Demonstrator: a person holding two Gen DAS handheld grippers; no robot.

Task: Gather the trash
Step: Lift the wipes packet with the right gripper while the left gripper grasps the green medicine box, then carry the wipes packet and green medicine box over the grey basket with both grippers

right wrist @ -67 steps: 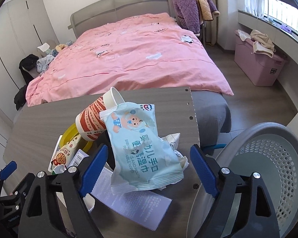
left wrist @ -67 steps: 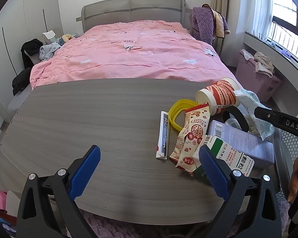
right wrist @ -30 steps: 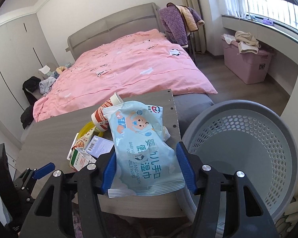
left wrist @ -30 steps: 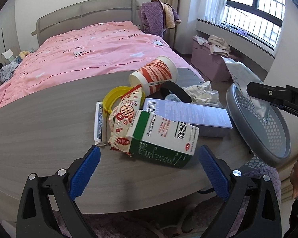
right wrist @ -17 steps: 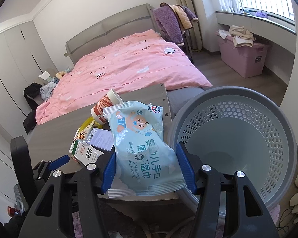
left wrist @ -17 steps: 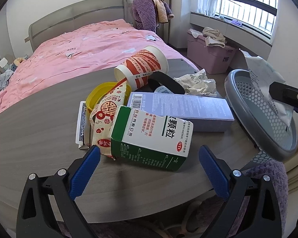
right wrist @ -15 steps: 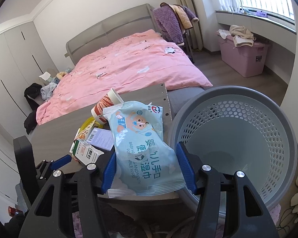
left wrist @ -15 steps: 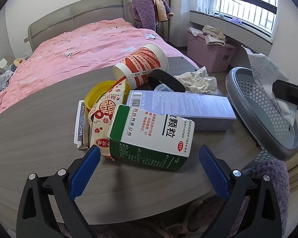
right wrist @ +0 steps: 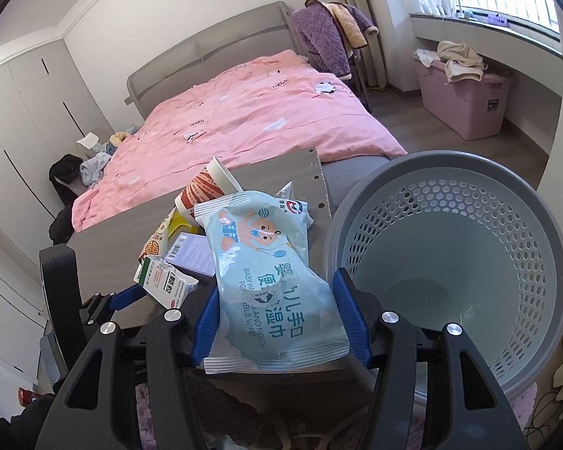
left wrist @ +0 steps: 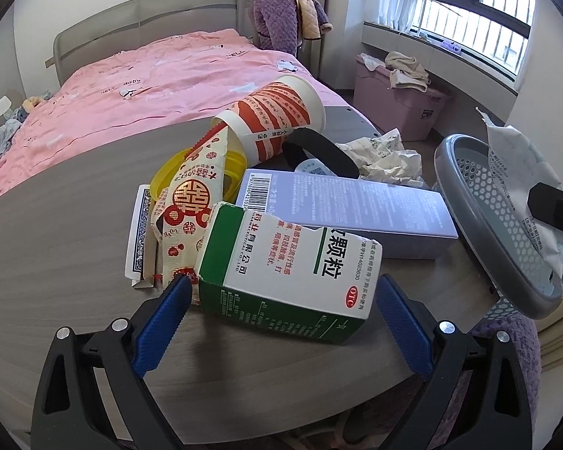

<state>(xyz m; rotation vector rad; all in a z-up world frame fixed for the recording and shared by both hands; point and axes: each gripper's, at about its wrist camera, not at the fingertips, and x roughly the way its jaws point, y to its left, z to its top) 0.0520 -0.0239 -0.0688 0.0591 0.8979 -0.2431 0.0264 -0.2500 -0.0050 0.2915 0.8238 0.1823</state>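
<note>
Right gripper (right wrist: 276, 320): jaws clamped on a pale blue wipes packet (right wrist: 270, 281), one blue pad pressed to each side; packet held upright just beside the rim of the grey perforated waste basket (right wrist: 450, 258), not yet over its opening.

Left gripper (left wrist: 281, 322): jaws spread wide, gripping nothing; a green-and-white medicine box (left wrist: 289, 266) lies on its side on the grey table (left wrist: 56, 232) between the two pads, touching neither.

Behind the box, a long lavender carton (left wrist: 341, 206) lying flat. To its left, a red-and-cream snack wrapper (left wrist: 191, 202) draped over a yellow lid (left wrist: 161, 180), with a narrow blue-patterned card packet (left wrist: 140, 240) alongside.

Further back, a red-and-white paper cup (left wrist: 277, 116) on its side, a black band (left wrist: 319, 146) and crumpled paper (left wrist: 386, 153) near the table's far edge.

Beyond the table: bed with pink quilt (left wrist: 139, 82), purple storage bin (left wrist: 401, 101) under the window.
</note>
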